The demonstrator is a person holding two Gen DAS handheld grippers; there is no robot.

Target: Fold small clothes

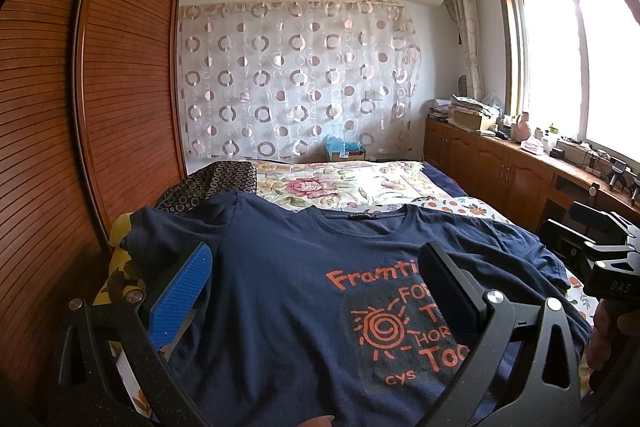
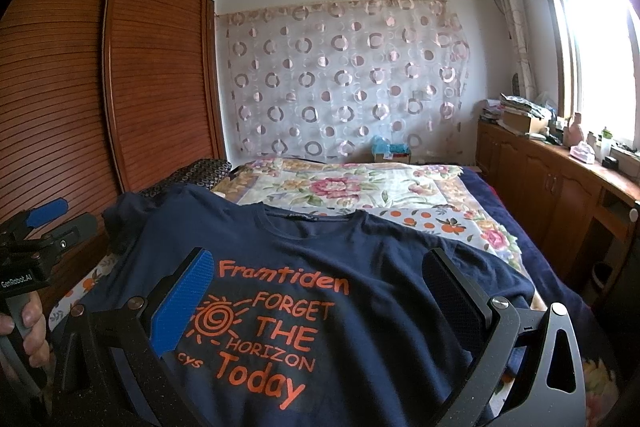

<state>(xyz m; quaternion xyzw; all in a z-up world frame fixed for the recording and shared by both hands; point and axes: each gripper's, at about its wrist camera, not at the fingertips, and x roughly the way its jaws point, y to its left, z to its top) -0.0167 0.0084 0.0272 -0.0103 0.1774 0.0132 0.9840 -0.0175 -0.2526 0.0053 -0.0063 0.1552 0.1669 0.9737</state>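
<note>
A navy T-shirt [image 1: 280, 243] [image 2: 360, 247] with orange lettering and a sun print lies spread face up on the bed, collar at the far end. My left gripper [image 1: 316, 291] hovers open over the shirt's left half, its blue pad [image 1: 180, 299] near the left sleeve. Nothing is between its fingers. My right gripper [image 2: 320, 295] is also open, low over the printed chest, holding nothing. Each gripper shows at the edge of the other's view: the right gripper [image 1: 600, 251] and the left gripper [image 2: 44, 223], the latter held by a hand [image 2: 28, 323].
A floral bedspread [image 1: 340, 183] covers the bed beyond the shirt, with a dark ring-patterned cloth [image 1: 208, 179] at its far left. A slatted wooden wardrobe [image 1: 120, 87] stands close on the left. Cluttered low cabinets [image 1: 500, 167] run under the window on the right.
</note>
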